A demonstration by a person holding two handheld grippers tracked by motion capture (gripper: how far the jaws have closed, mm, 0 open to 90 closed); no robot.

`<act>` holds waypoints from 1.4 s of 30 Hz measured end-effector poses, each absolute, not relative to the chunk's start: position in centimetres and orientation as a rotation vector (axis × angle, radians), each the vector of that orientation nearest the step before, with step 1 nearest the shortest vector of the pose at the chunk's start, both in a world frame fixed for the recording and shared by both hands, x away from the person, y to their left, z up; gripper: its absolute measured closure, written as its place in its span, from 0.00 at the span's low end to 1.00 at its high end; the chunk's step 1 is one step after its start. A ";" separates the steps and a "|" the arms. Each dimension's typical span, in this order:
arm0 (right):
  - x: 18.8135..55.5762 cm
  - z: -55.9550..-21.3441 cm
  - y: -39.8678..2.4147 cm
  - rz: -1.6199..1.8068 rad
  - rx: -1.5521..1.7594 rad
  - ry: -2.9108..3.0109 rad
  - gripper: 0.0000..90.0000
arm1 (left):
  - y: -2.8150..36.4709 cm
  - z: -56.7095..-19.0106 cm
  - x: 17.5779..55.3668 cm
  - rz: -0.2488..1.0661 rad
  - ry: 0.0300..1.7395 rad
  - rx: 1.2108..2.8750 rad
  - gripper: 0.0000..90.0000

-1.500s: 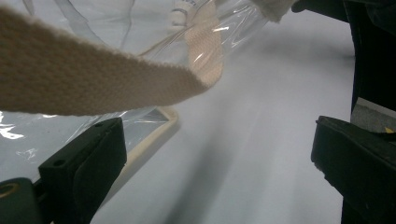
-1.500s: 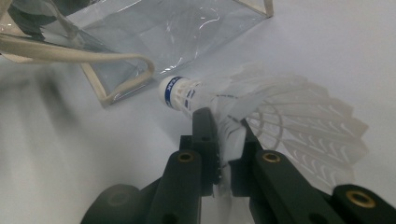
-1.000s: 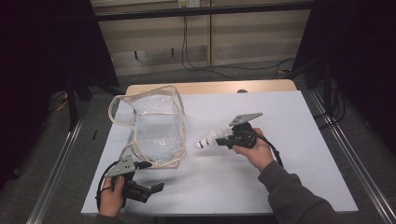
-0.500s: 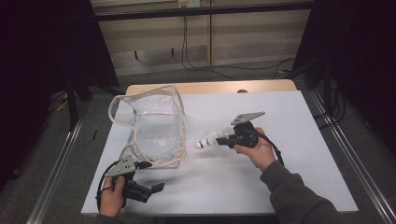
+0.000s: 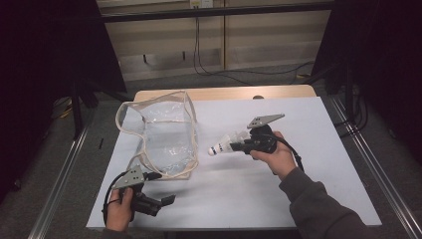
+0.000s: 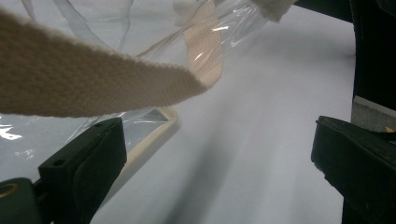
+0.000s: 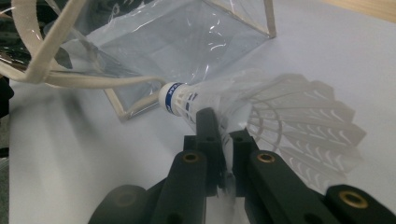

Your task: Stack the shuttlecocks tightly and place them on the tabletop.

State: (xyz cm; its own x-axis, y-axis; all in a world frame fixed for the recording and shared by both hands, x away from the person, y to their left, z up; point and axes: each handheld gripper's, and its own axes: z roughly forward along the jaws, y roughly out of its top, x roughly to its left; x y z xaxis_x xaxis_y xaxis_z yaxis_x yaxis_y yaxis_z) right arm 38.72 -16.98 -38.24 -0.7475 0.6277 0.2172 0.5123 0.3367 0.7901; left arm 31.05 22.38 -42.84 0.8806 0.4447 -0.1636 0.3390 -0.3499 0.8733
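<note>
A white shuttlecock (image 5: 224,145) (image 7: 261,109) with a blue band at its cork is pinched by the feather skirt in my right gripper (image 5: 238,146) (image 7: 219,135), which is shut on it. Its cork points left toward a clear plastic bag (image 5: 164,137) (image 7: 177,42) with cream webbing trim, a short gap away. My left gripper (image 5: 166,200) rests near the table's front left edge, jaws open and empty, just below the bag's lower corner. In the left gripper view a cream strap (image 6: 93,79) of the bag hangs close above the jaws.
The white table top (image 5: 308,124) stretches to the right of my right hand, with a wooden strip (image 5: 224,93) along its far edge. Metal rails (image 5: 368,164) run along both sides. Cables hang behind the table.
The right gripper has edged the shuttlecock slightly toward the bag. The left hand has stayed put.
</note>
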 end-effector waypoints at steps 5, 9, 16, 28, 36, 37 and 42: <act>38.8 -37.3 -16.8 1.382 1.033 2.471 0.97 | 22.3 -42.8 31.0 0.123 0.573 1.974 0.04; 39.0 -36.5 -16.8 1.387 1.021 2.468 0.97 | 22.3 -42.9 31.0 0.119 0.571 1.971 0.04; 39.2 -35.1 -16.8 1.381 1.005 2.470 0.97 | 22.4 -42.8 31.0 0.122 0.572 1.972 0.04; 39.6 -32.8 -16.2 1.385 0.967 2.470 0.97 | 22.4 -42.8 31.1 0.122 0.571 1.970 0.04; 39.7 -31.9 -16.2 1.407 0.967 2.462 0.97 | 22.4 -42.9 31.1 0.119 0.572 1.973 0.04; 39.8 -31.7 -16.2 1.399 0.963 2.465 0.97 | 22.4 -42.9 31.1 0.120 0.571 1.973 0.04; 40.0 -30.8 -15.9 1.403 0.953 2.460 0.97 | 22.4 -42.9 31.1 0.118 0.572 1.974 0.04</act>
State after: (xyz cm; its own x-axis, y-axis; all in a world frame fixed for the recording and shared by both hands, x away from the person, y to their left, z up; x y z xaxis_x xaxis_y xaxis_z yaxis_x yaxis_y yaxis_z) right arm 39.95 -15.95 -30.84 -0.7860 0.5941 0.1712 0.4499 0.3596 0.8175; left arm 31.09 22.37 -42.87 0.8819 0.4418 -0.1647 0.3405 -0.3550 0.8706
